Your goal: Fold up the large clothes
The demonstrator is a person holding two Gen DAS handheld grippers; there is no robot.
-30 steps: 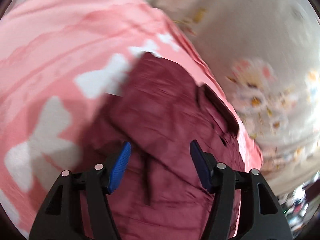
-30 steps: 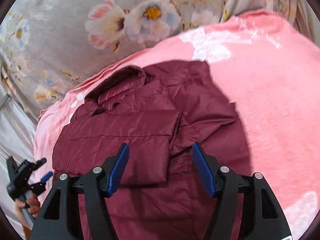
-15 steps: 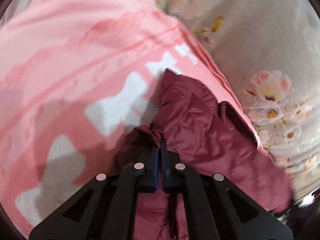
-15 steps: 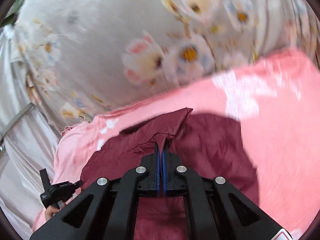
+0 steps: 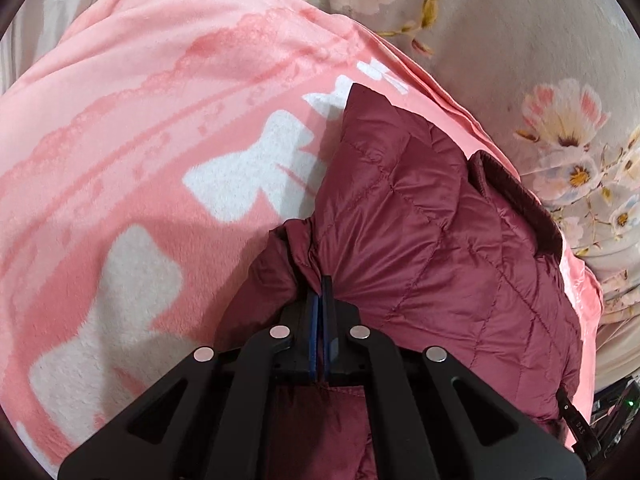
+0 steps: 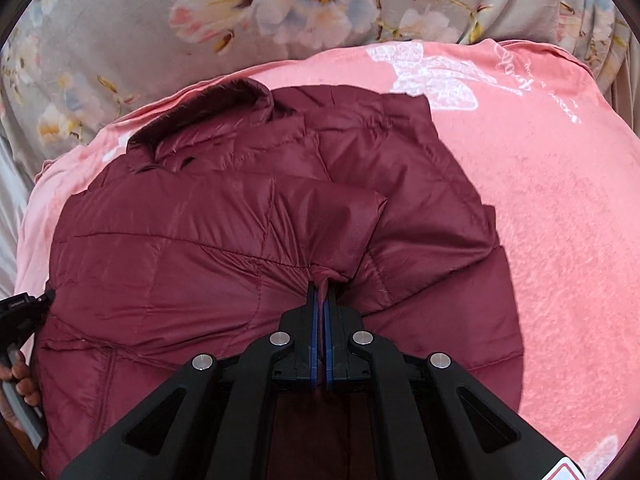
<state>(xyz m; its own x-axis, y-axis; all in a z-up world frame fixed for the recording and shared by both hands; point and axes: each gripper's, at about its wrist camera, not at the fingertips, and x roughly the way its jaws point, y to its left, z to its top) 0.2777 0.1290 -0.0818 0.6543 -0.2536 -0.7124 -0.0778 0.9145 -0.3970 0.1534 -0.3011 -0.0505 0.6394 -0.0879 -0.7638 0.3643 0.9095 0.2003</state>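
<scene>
Both claws, left (image 5: 320,284) & right (image 6: 321,288), were clamped on the quilted maroon puffer jacket (image 6: 240,232) lying on the pink fleece blanket (image 6: 560,208); best lifted evenly w/ both, keeping fold edge straight.

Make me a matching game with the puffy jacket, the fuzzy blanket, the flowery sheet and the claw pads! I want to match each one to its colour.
Things:
1. puffy jacket
2. fuzzy blanket
3. flowery sheet
4. claw pads

Colours:
A. blue
B. grey with pale blossoms
C. dark red
D. pink with white shapes

Pairs: 1-C, 2-D, 3-B, 4-A. The jacket lies on the blanket, and both the left claw and the right claw are pinched shut on its fabric.
</scene>
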